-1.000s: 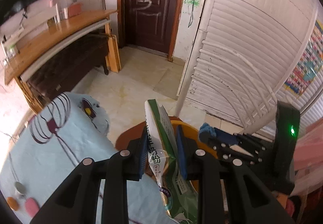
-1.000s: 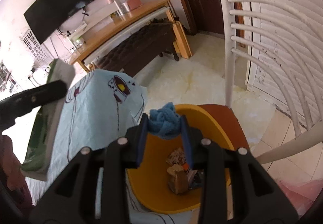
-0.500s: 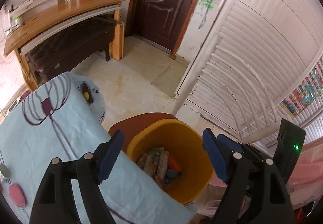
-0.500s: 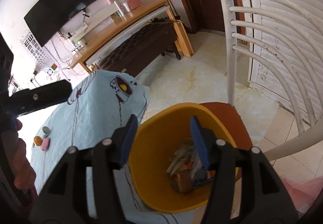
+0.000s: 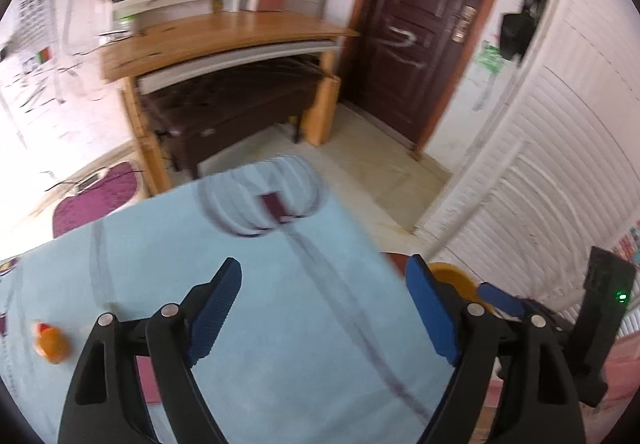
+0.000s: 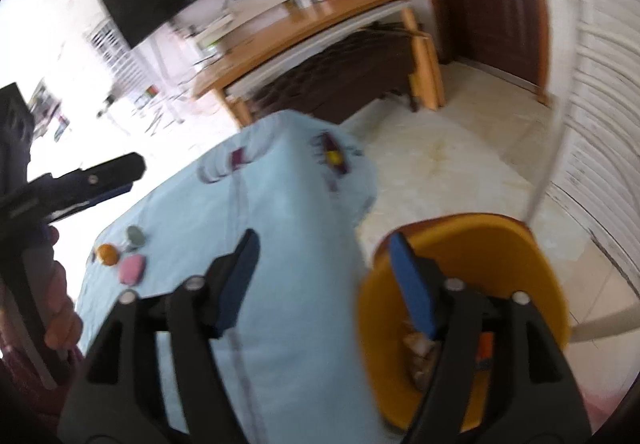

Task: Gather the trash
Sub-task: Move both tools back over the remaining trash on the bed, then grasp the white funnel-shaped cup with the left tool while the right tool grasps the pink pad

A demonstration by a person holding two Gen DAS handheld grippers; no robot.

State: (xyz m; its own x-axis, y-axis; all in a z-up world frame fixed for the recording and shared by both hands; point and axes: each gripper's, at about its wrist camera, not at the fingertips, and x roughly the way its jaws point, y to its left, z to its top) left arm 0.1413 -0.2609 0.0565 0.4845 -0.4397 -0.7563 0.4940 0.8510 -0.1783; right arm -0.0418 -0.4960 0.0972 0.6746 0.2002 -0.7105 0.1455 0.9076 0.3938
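Left gripper (image 5: 324, 308): jaws opening, nothing between them, over the light-blue cloth (image 5: 280, 324) of the desk. Orange bin (image 5: 450, 276) just right of the right finger, mostly hidden. Small orange piece (image 5: 51, 342) on the cloth, far left.

Right gripper (image 6: 326, 280): jaws opening, empty. Bin (image 6: 500, 244) under the right finger, trash (image 6: 420, 356) inside. Cloth (image 6: 280, 224) under the left finger; orange (image 6: 107, 254), pink (image 6: 132, 270) and grey (image 6: 136, 236) pieces further left.
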